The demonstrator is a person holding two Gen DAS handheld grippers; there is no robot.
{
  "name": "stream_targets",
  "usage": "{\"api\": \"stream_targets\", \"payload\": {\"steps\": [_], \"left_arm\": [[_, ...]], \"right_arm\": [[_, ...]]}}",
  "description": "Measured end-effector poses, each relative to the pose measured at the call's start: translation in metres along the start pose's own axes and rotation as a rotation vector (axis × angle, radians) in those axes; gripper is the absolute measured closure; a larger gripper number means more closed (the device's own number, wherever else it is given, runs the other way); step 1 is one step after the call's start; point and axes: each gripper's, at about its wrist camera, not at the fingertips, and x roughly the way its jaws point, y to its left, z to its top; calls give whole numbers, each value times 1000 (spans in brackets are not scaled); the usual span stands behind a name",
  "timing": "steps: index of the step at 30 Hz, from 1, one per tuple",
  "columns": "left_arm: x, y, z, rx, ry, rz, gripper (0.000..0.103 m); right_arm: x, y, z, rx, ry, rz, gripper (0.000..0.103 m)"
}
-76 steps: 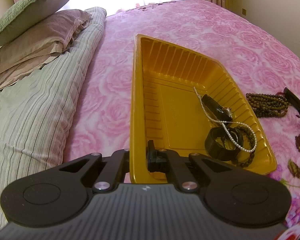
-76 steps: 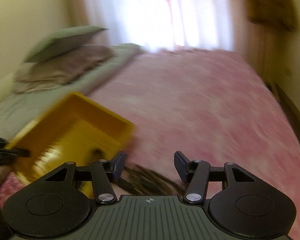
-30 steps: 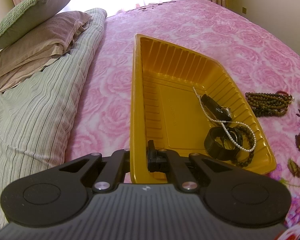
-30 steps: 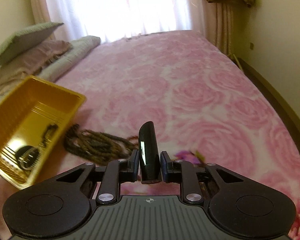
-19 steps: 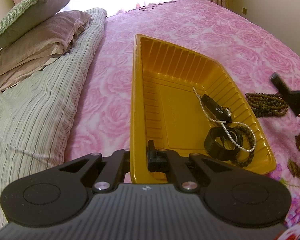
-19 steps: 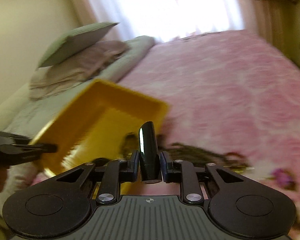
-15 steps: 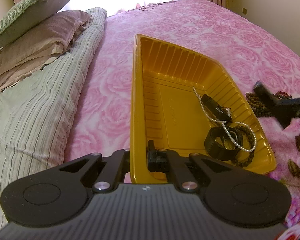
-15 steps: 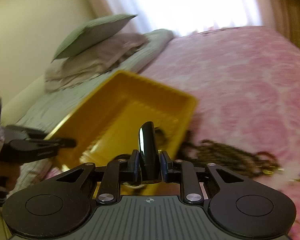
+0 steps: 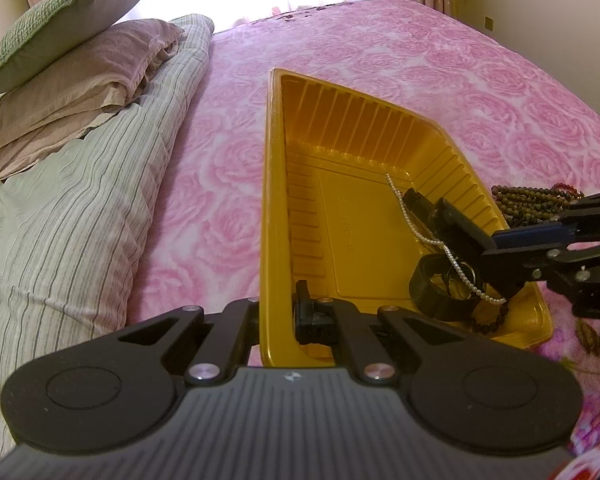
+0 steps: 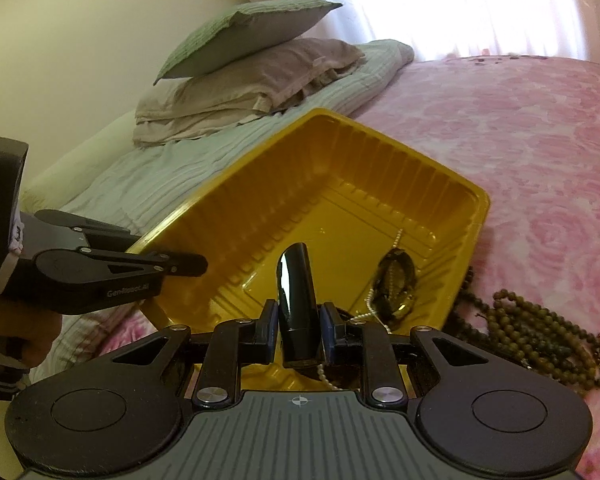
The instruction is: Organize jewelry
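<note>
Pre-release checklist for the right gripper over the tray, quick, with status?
1. Right gripper shut on the black clip: ok.
2. Clip above the tray interior, not the bedspread: ok; the left wrist view shows the right gripper past the rim.
3. Left gripper clamped on the tray's near wall, holding it steady: ok.
4. Drop spot free: not ok; the pearl chain and black band lie right below.
5. Drop height small enough: cannot tell.
6. Brown beads in the tray: not ok, on the bedspread beside it.
</note>
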Motion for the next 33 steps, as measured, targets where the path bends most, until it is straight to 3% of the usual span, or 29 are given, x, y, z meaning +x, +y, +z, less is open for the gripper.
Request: {"api": "stream_targets", "payload": {"steps": [19, 22, 25, 28, 33], "left_arm": [[0, 0, 0, 1, 0, 0, 100], [1, 0, 0, 0, 1, 1, 100], [1, -1, 0, -1, 1, 2, 100], [0, -1, 1, -2, 0, 1, 100], [0, -1, 1, -1, 0, 1, 100]], "right_arm": [[16, 5, 3, -21, 37, 37, 80], [8, -3, 3, 15, 20, 32, 76], [-8, -15, 1, 52, -11, 6, 59], [-31, -31, -7, 104, -47, -56, 57], [-73, -63, -38, 216, -97, -231, 56]]}}
